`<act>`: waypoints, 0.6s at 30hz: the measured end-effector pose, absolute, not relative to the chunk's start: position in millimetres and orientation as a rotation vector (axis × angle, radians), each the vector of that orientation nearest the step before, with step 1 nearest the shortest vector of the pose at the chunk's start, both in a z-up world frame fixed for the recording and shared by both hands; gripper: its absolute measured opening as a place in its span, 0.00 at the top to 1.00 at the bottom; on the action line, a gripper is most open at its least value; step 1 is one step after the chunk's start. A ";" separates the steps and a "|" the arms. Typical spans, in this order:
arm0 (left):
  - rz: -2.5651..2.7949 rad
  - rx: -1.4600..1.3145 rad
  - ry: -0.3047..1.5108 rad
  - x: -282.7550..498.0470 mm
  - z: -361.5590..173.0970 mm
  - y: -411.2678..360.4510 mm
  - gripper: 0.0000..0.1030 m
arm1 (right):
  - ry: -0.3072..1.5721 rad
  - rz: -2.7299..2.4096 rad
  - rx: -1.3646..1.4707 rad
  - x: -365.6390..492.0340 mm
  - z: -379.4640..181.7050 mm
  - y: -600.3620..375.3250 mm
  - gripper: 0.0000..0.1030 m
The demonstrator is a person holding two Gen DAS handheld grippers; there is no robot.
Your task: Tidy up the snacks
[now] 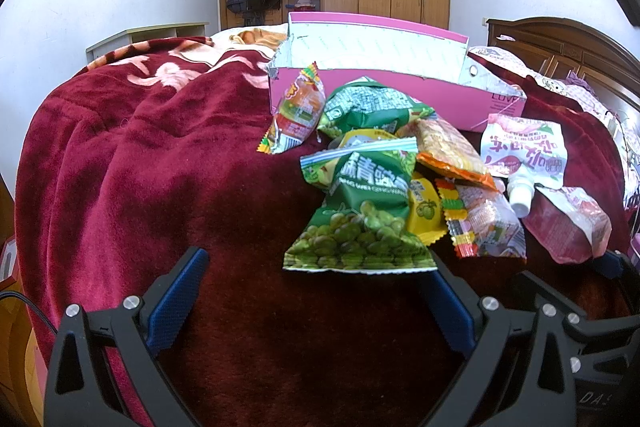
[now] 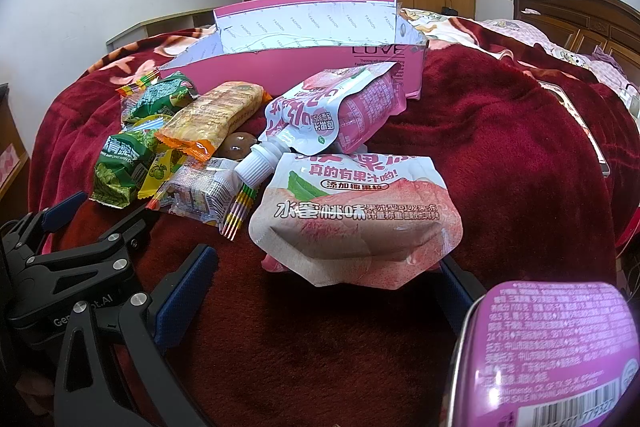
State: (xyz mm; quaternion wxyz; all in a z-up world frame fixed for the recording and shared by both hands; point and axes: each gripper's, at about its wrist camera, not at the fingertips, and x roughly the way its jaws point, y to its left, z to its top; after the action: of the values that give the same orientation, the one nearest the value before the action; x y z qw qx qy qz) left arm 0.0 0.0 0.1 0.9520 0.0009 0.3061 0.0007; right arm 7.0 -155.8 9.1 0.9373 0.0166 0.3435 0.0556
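snack pile on the bed, both claws spread

left wrist view: the left claw (image 1: 316, 291) hangs low over the red blanket (image 1: 140, 155) with its blue-padded fingers (image 1: 176, 303) wide apart, nothing between them. just ahead lies the green pea packet (image 1: 356, 227), its lower edge near the fingertips. behind it the snacks are heaped together: a second green packet (image 1: 372, 111), an orange-and-green packet (image 1: 298, 111) leaning against the front of the pink box (image 1: 400, 99), an orange cracker packet (image 1: 452, 151), a yellow packet (image 1: 426, 211) and a clear striped-edge packet (image 1: 488, 227). to the right lie two pink peach pouches, one with a white cap (image 1: 520, 195). the box sits open-topped behind the heap.

right wrist view: the right claw (image 2: 328, 287) is also spread, its left blue finger (image 2: 184, 291) in clear sight, the right one mostly hidden. the near peach pouch (image 2: 356, 223) lies just in front of the gap. the second capped pouch (image 2: 340, 115) rests behind it, touching the box (image 2: 320, 67). a purple tin (image 2: 552, 359) fills the lower right corner, close to the lens. the left claw's black frame shows at the left edge.
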 end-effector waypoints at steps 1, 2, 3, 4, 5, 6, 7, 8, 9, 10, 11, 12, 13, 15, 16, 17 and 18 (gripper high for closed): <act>0.002 0.002 0.622 0.0 0.0 0.0 0.00 | 0.702 0.113 0.034 7.1 9.1 -155.8 0.00; 0.002 0.002 0.622 0.0 0.0 0.1 0.00 | 0.702 0.114 0.034 7.1 9.1 -155.8 0.00; 0.001 0.002 0.622 0.0 0.0 0.2 0.00 | 0.702 0.114 0.034 7.1 9.1 -155.8 0.00; 0.001 0.002 0.622 -0.1 0.0 0.0 0.00 | 0.702 0.113 0.034 7.0 9.1 -155.8 0.00; 0.001 0.002 0.622 0.0 0.0 0.0 0.00 | 0.702 0.114 0.034 7.0 9.1 -155.8 0.00; 0.001 0.002 0.622 0.0 0.0 0.1 0.00 | 0.702 0.114 0.034 7.0 9.2 -155.8 0.00; 0.001 0.002 0.622 0.0 0.0 0.0 0.00 | 0.702 0.113 0.034 7.0 9.2 -155.8 0.00; 0.001 0.001 0.622 0.0 0.0 0.1 0.00 | 0.702 0.113 0.034 7.0 9.2 -155.8 0.00; 0.001 0.001 0.622 -0.1 0.1 0.1 0.00 | 0.701 0.114 0.034 7.0 9.2 -155.9 0.00; 0.001 0.001 0.622 -0.1 0.1 0.1 0.00 | 0.701 0.113 0.034 7.0 9.3 -155.8 0.00; 0.001 0.001 0.621 -0.1 0.2 0.1 0.00 | 0.701 0.113 0.034 6.9 9.3 -155.9 0.00; 0.002 0.002 0.621 -0.1 0.1 0.0 0.00 | 0.701 0.113 0.034 6.9 9.3 -155.9 0.00; 0.003 0.003 0.621 0.0 0.1 0.0 0.00 | 0.700 0.113 0.033 6.9 9.3 -155.8 0.00; 0.003 0.004 0.621 0.2 0.1 0.0 0.00 | 0.700 0.113 0.033 7.1 8.4 -154.7 0.00; 0.003 0.004 0.620 0.2 0.2 0.1 0.00 | 0.699 0.113 0.032 6.9 8.1 -154.0 0.00; 0.004 0.005 0.620 0.2 0.4 0.2 0.00 | 0.698 0.113 0.032 6.9 7.9 -153.4 0.00; 0.004 0.006 0.619 -1.1 3.0 0.4 0.00 | 0.697 0.113 0.031 7.0 7.8 -152.8 0.00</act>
State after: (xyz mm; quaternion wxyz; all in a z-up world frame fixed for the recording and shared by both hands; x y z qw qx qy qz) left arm -1.1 0.4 3.0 0.9525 0.0027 0.3047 0.0020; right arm 7.0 -152.8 7.8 0.9382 0.0151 0.3414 0.0552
